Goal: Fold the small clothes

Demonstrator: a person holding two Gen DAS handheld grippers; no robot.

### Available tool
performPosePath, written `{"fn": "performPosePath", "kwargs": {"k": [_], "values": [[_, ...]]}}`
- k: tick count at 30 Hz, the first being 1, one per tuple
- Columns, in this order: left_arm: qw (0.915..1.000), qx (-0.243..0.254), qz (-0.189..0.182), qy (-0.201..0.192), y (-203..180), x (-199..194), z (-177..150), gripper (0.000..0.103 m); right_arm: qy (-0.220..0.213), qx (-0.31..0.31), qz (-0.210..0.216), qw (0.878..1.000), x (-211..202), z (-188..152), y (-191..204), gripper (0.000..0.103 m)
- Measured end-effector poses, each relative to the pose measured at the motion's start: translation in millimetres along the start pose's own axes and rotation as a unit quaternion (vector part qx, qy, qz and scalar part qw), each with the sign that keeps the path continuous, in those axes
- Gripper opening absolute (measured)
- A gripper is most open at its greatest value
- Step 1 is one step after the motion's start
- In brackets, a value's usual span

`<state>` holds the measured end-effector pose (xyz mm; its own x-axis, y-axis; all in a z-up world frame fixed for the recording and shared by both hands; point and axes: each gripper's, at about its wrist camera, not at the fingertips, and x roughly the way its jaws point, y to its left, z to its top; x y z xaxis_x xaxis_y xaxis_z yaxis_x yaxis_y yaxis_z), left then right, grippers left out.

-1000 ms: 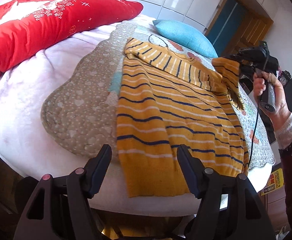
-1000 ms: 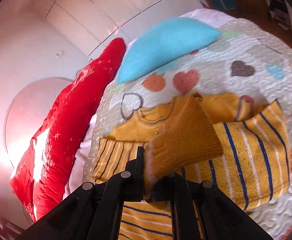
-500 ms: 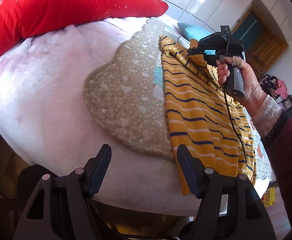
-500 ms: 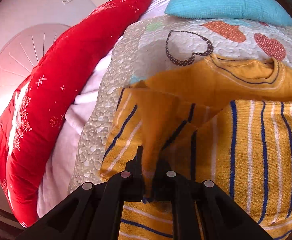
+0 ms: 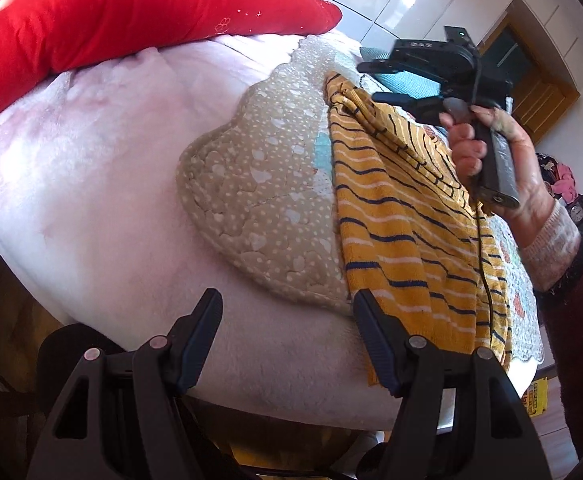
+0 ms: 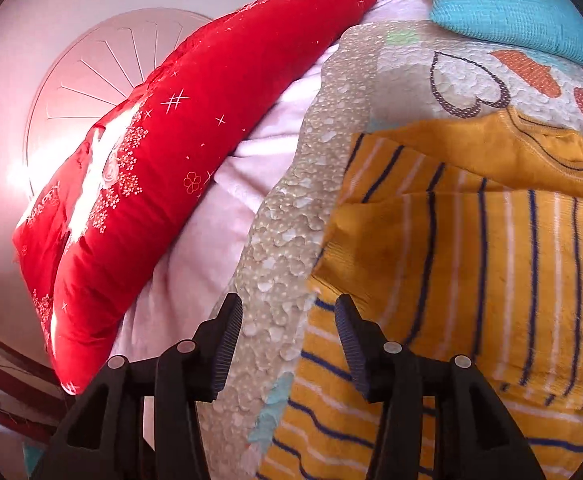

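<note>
A small yellow sweater (image 5: 403,220) with navy and white stripes lies flat on a quilted mat (image 5: 259,200) on the bed. In the right wrist view one sleeve (image 6: 375,248) is folded across the sweater body (image 6: 511,300), with its cuff near the sweater's left edge. My right gripper (image 6: 289,320) hovers just off that cuff. Its jaws are opening and nothing is between them. The left wrist view shows the right gripper (image 5: 371,82) above the sweater's shoulder, held by a person's hand (image 5: 491,152). My left gripper (image 5: 287,336) stands open and empty at the bed's near edge, beside the sweater's hem.
A long red pillow (image 5: 131,12) lies along the far left of the bed on a pink blanket (image 5: 91,200). A blue cushion (image 6: 511,8) sits beyond the sweater's collar (image 6: 551,148). The mat shows heart prints (image 6: 467,84). A wooden door (image 5: 539,92) stands at the back right.
My right gripper carried the sleeve leftward across the sweater, laid it down and opened off the cuff. My left gripper shifted left along the bed's edge, then held still.
</note>
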<state>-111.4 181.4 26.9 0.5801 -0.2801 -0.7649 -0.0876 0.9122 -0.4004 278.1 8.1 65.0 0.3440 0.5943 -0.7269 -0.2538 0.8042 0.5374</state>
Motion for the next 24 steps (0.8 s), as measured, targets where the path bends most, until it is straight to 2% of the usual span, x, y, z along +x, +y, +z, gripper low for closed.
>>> {"fn": "performPosePath", "kwargs": {"k": [4, 8, 10, 12, 15, 16, 19, 24], "values": [[1.0, 0.003, 0.008, -0.004, -4.6, -1.8, -0.1, 0.067, -0.01, 0.018, -0.001, 1.0, -72.5, -35.4, -41.6, 0.061], [0.9997, 0.014, 0.019, -0.007, -15.3, -1.5, -0.7, 0.067, -0.052, 0.061, -0.029, 0.996, -164.0, -85.9, -103.7, 0.065], [0.9993, 0.025, 0.027, -0.011, -23.0, -1.0, -0.7, 0.067, -0.077, 0.084, -0.062, 0.992, -210.8, -115.1, -136.0, 0.067], [0.9983, 0.04, 0.038, -0.017, -32.1, 1.0, 0.6, 0.067, -0.089, 0.101, -0.117, 0.984, -247.8, -146.8, -163.1, 0.068], [0.9969, 0.056, 0.053, -0.013, -42.3, 7.9, 3.9, 0.072, -0.08, 0.105, -0.211, 0.969, -282.6, -196.6, -188.8, 0.069], [0.9969, 0.056, 0.055, -0.008, -43.9, 10.3, 5.3, 0.072, -0.076, 0.105, -0.222, 0.966, -288.7, -213.0, -194.7, 0.069], [0.9984, 0.046, 0.031, 0.01, -47.7, 17.1, 11.0, 0.072, -0.069, 0.125, -0.187, 0.972, -291.8, -258.6, -205.1, 0.069], [0.9987, 0.042, -0.016, 0.023, -58.7, 29.5, 24.7, 0.072, -0.085, 0.149, -0.049, 0.984, -263.2, -301.8, -195.7, 0.069]]}}
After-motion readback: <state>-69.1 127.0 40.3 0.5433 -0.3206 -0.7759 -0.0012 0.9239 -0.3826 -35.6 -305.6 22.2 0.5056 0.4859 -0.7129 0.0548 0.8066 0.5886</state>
